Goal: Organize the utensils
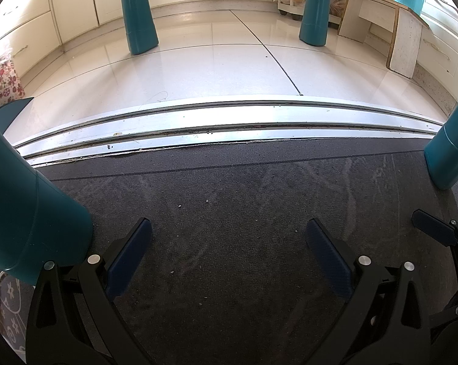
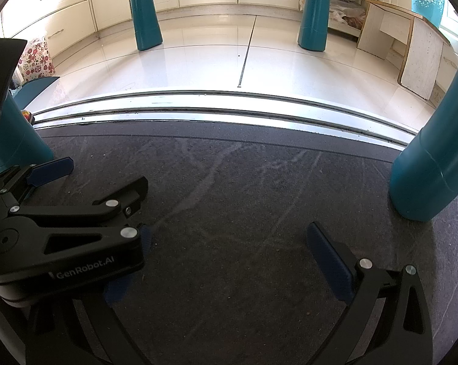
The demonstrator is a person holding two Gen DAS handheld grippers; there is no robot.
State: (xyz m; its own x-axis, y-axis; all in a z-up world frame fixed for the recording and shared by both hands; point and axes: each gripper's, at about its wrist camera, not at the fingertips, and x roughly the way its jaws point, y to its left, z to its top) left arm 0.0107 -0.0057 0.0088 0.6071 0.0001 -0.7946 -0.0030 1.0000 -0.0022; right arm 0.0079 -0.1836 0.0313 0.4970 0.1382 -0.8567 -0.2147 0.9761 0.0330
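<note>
Holding left gripper [image 1: 229,255] and right gripper [image 2: 226,261] low over dark mat [image 1: 229,188], jaws apart, empty; we judge start pose, no utensils visible.

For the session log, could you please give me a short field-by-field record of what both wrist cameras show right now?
left gripper: open, holding nothing
right gripper: open, holding nothing
surface below: dark grey mat
ahead: metal door track, then white tiled floor
around: teal legs
utensils: none in view
</note>
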